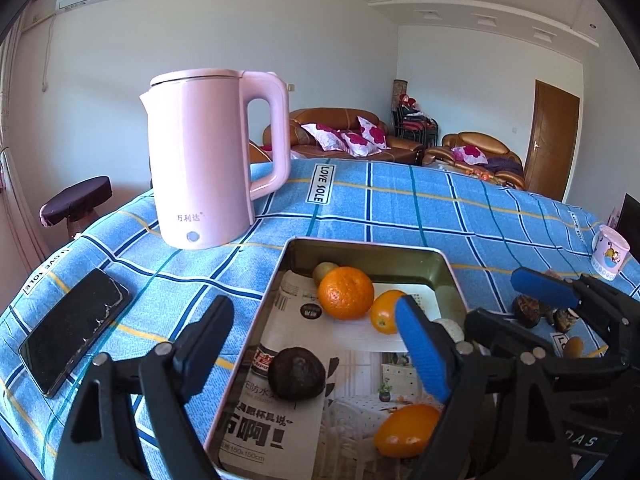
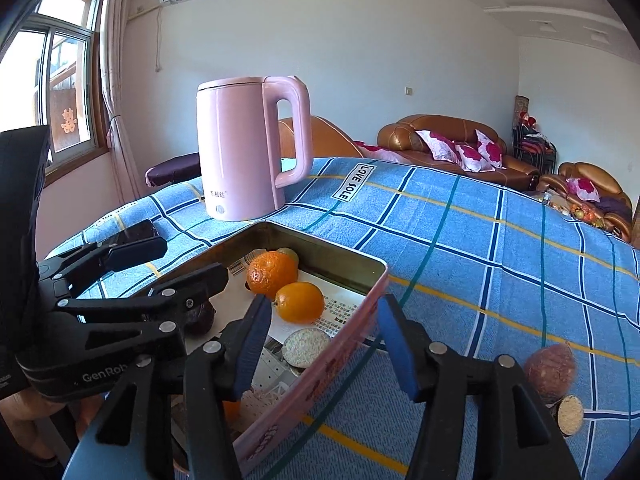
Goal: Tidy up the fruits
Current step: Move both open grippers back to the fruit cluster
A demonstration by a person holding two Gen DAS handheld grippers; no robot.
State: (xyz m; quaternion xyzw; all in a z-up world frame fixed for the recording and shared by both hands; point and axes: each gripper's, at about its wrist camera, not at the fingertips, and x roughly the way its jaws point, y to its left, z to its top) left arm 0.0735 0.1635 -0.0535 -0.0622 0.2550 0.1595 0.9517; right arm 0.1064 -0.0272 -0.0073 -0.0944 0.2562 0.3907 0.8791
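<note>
The blue checked tablecloth (image 1: 400, 208) carries a white label "LOVE SOLE" (image 1: 322, 183), at 1 o'clock from the metal tin (image 1: 448, 264). The pink kettle (image 1: 208, 160) has 3 small Chinese characters, "万利达", low on its body. The leaflet (image 1: 280, 420) lining the tin shows "150x150cm". The left gripper (image 2: 180, 268) body reads "GenRob", partly cut.

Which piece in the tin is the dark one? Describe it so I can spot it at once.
Start at the pink kettle on the blue checked cloth; just in front of it lies the open metal tin lined with printed paper. The dark fruit sits alone on the tin's near left side, brown-black and wrinkled, unlike the bright oranges around it.
</note>
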